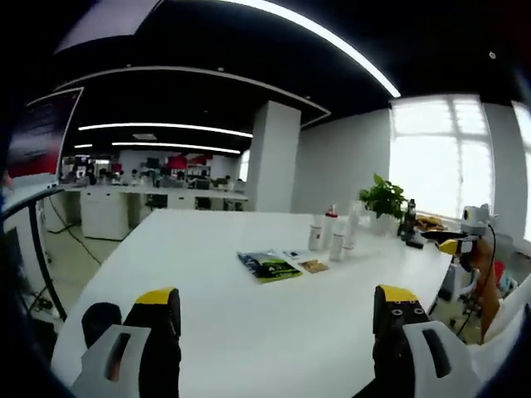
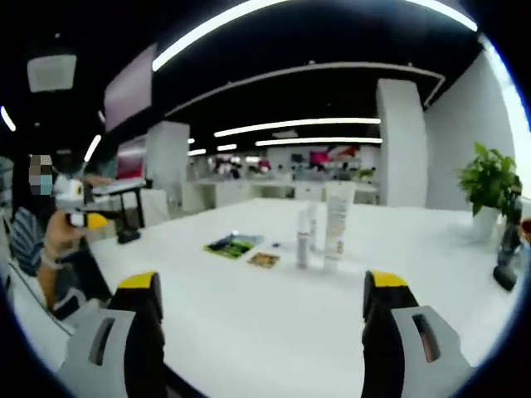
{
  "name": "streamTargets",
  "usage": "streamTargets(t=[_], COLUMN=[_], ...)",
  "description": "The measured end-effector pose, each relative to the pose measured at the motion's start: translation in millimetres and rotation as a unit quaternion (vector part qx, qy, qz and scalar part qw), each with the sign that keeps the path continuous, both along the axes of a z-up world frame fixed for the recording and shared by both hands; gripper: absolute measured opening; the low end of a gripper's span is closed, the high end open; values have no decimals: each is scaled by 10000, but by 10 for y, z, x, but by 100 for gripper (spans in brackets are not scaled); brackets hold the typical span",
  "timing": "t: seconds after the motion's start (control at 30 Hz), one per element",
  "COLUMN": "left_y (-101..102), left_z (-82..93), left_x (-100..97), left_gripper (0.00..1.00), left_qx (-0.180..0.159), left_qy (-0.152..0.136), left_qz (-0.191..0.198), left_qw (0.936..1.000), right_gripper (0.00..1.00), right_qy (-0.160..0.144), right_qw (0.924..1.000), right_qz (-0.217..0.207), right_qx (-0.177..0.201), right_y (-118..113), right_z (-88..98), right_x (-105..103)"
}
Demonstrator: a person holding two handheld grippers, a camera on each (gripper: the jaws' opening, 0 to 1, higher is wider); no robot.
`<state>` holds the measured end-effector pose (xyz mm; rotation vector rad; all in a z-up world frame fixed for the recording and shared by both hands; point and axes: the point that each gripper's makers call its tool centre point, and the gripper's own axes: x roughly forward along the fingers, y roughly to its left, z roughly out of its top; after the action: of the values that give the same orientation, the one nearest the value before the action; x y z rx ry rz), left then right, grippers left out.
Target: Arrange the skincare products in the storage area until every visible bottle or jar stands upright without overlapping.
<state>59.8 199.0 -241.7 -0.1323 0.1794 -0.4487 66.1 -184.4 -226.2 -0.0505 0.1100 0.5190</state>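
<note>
While both grippers hang above the near edge of the white tabletop [image 1: 249, 332], neither grasps anything: the left gripper [image 1: 278, 319] has its yellow-tipped jaws spread wide with bare tabletop between them, and the right gripper [image 2: 265, 311] is likewise released, jaws well apart over bare surface. In the left gripper view the skincare bottles [image 1: 332, 235] stand upright in a tight cluster toward the far right part of the tabletop, well apart from the jaws; a few white containers, exact count hard to tell at this size. Just in front of them, nearer the middle, lie a green-and-black leaflet [image 1: 270, 265] and a small brown packet [image 1: 314, 266], both flat. A potted plant [image 1: 383, 201] stands past the bottles near the far right edge, with a dark object [image 1: 408, 222] beside it. The other gripper [image 1: 465, 236], held by a hand, shows at the right edge. In the right gripper view the bottles [image 2: 323, 228] stand upright near the tabletop's middle, a tall white tube among them, the leaflet [image 2: 234, 245] and packet [image 2: 264, 259] to their left, the plant [image 2: 489, 182] by the right edge. A seated person [image 2: 58, 249] holds a gripper at the left edge.
</note>
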Motion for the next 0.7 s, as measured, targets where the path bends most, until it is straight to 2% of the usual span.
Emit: streamTargets(t=[0.3,0.57,0.7], left_y=[249,246,242], left_z=[-59,-144,-148], left_x=[-51,-34,-30], left_gripper=[100,99,99], left_qx=[50,-10,-14], left_qy=[-82,24,20], left_qz=[383,374,390], left_qw=[9992,9993,9992], right_gripper=[100,100,100], right_qy=[-63,-142,-213], right_qw=[9994,9993,9984], right_qz=[-331,-343,-452], right_qx=[72,55,272], right_y=[-112,-156,-242], right_z=[16,47,92], right_x=[-39,-54,-40])
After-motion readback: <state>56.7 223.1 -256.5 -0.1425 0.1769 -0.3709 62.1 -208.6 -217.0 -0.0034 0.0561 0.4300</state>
